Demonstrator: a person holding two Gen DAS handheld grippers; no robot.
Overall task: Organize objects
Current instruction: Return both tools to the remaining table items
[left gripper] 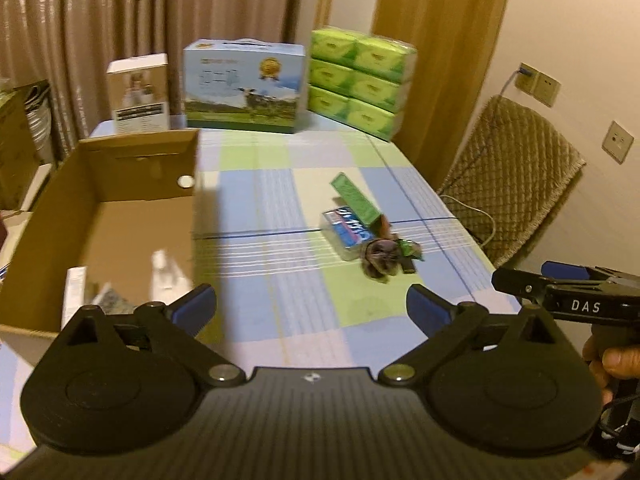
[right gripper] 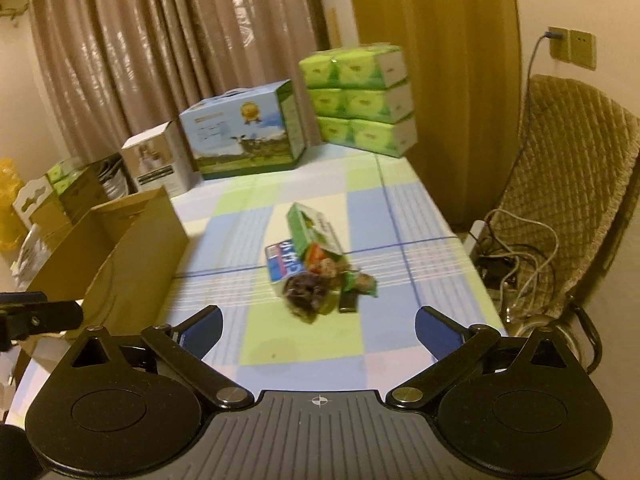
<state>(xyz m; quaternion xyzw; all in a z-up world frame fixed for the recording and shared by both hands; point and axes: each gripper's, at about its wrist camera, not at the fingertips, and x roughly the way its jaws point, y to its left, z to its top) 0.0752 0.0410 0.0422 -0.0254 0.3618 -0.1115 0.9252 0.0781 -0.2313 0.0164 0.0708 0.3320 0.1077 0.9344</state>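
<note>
My left tool (left gripper: 311,309) and my right tool (right gripper: 319,330) are both spread wide and hold nothing. The little pile of green and blue snack packs (right gripper: 316,268) lies on the checked bench (right gripper: 360,328) ahead of my right tool. The brown cardboard box (left gripper: 120,208) sits to the left.

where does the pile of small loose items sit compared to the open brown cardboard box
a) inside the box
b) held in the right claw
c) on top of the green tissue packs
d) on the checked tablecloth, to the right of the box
d: the pile of small loose items lies on the checked tablecloth, apart from and right of the open brown cardboard box; the right claw is open and holds nothing.
</note>
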